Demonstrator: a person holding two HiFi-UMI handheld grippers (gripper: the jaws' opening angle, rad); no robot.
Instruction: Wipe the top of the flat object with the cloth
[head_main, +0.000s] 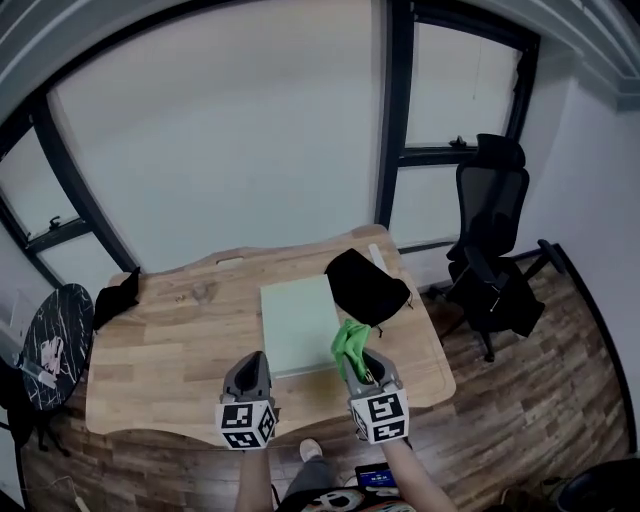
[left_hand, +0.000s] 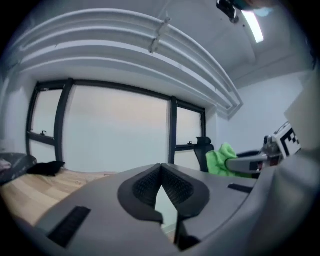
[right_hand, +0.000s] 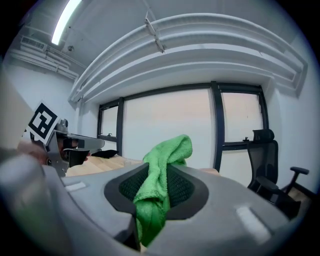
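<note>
Grips the green cloth (head_main: 349, 343) in the right gripper (head_main: 365, 368), jaws clamped on a narrow bunched fold, a loose tuft poking out past the tips. Shows the left gripper (head_main: 248, 368) clenched, jaws together on nothing. Hovers with both over the near edge of the table (head_main: 170, 345), just short of the pale green flat object (head_main: 297, 322) lying flat at the table's middle.

Likely trouble from here:
- Could lose the cloth mid-wipe, given so thin a pinch and the drag of the board's surface.
- Could scrape the board with bare jaw tips, if pressed down with little cloth under them.
- Could shove the board across the table, lying unpinned, with the left gripper not on it.
- Could bump the black bag-like thing (head_main: 365, 285) resting over the board's far right corner, also keeping that patch out of reach.

No brand, label or legible word anywhere. Only black-and-white square markers on each gripper's cube, plus a small lit screen (head_main: 377, 478) at the bottom of the head view, too small to read.
</note>
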